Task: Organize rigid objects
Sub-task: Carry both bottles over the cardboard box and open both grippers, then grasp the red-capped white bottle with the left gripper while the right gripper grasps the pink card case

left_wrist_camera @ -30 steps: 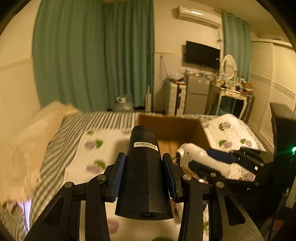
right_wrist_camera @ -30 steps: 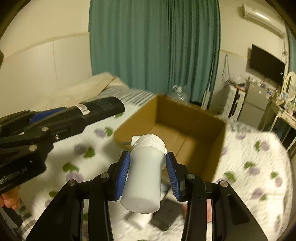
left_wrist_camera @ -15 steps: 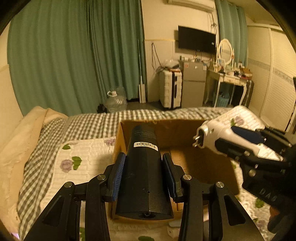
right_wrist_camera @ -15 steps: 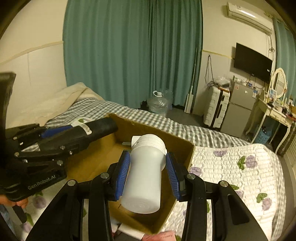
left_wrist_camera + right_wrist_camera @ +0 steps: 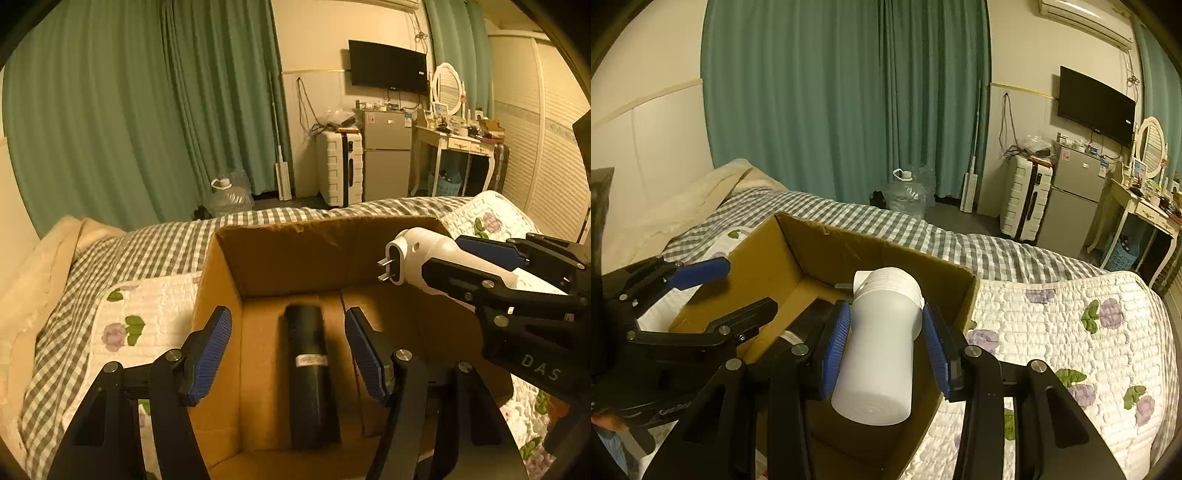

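Note:
An open cardboard box (image 5: 280,254) sits on the bed. A black cylinder (image 5: 310,373) with a white label lies on the box floor. My left gripper (image 5: 288,350) is open and empty above it. My right gripper (image 5: 884,347) is shut on a white plug-in device (image 5: 882,339) with two metal prongs, held over the box's right side; it also shows in the left wrist view (image 5: 436,258). In the right wrist view the box (image 5: 886,251) lies below and the left gripper (image 5: 709,291) hangs open at the left.
The bed has a floral quilt (image 5: 1071,332) and a checked blanket (image 5: 147,251). Green curtains (image 5: 147,110), a water jug (image 5: 229,195), a white suitcase (image 5: 340,166), a small fridge (image 5: 388,155) and a dressing table (image 5: 458,147) stand beyond.
My left gripper opened and let go of the black cylinder, which now lies in the box. Both grippers moved forward over the box. The right gripper still holds the white device.

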### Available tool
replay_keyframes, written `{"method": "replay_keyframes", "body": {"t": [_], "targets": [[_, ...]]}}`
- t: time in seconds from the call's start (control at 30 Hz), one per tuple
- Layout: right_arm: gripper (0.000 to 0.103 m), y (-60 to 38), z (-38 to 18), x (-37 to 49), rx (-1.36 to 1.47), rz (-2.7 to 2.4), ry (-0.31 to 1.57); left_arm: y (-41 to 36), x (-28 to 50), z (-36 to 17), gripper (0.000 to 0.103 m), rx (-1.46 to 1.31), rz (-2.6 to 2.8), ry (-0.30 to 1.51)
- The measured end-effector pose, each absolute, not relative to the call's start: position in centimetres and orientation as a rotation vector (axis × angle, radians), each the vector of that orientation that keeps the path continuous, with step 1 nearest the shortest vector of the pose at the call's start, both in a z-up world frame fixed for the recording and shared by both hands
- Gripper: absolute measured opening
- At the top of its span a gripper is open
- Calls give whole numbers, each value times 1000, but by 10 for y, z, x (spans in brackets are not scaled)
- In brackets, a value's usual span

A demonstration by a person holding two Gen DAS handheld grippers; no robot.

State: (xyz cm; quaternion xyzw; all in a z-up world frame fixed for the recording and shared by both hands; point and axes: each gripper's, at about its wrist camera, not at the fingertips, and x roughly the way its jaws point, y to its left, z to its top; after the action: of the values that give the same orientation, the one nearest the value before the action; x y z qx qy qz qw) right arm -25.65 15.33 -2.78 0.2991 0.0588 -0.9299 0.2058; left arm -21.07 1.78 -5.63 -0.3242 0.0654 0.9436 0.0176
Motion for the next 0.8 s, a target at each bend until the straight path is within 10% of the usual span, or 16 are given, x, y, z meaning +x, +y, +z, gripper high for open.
{"method": "replay_keyframes", "body": {"t": [0.13,0.8], "targets": [[77,163,-21,-245,837,-2632,144,11,-194,-48,67,-1021,2966,164],[77,242,-70,-144,1114,-2594,234,54,-95,-112,67,-1307,2859,154]]}}
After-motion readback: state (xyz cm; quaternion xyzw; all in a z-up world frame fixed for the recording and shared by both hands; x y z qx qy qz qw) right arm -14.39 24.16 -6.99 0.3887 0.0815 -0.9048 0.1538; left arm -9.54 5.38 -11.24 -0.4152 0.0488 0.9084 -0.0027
